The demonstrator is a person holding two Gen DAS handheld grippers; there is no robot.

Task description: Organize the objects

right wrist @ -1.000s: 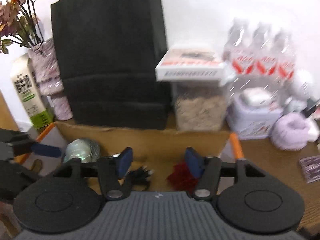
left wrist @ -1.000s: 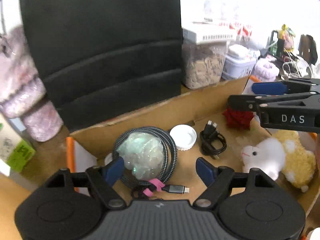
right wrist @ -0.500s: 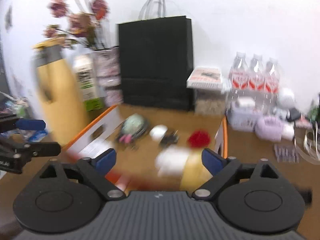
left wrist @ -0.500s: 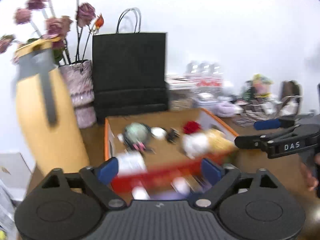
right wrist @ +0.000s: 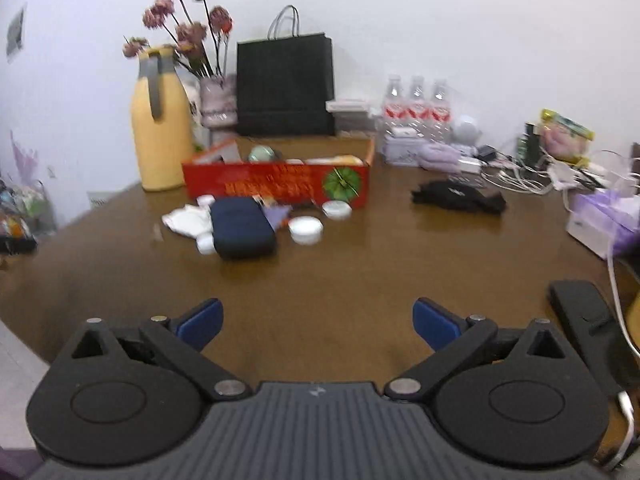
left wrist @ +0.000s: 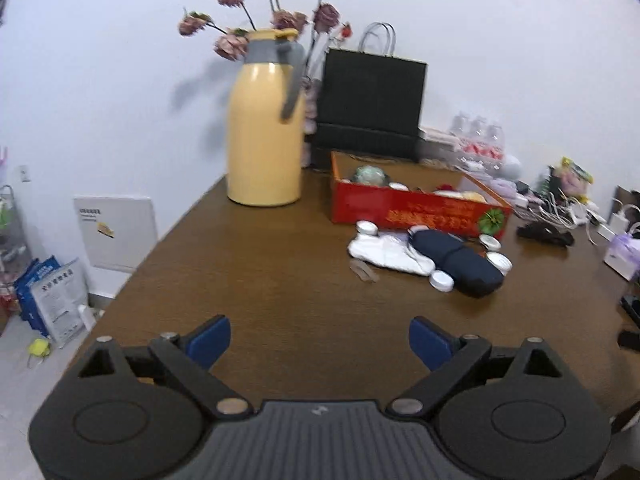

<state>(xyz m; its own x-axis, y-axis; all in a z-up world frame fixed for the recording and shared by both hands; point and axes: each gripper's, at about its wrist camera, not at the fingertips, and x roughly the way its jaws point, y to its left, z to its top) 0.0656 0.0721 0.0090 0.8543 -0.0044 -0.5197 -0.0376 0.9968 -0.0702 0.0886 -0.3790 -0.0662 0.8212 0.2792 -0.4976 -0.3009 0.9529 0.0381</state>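
Brown wooden table (left wrist: 280,280), white wall (left wrist: 500,40)

I count one red box (right wrist: 276,189), one dark pouch (right wrist: 241,231), one white cloth (right wrist: 186,220), three water bottles (right wrist: 416,110), one yellow jug (right wrist: 160,130), one black bag (right wrist: 285,88).

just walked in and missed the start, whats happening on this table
A person is tidying loose items into the red box. At this moment both tongs, left and right, are open, empty and held back over the bare wooden table. Left outside, in front of the box, are a dark blue pouch, a white cloth and several small white lids. A yellow thermos stands beside the box.
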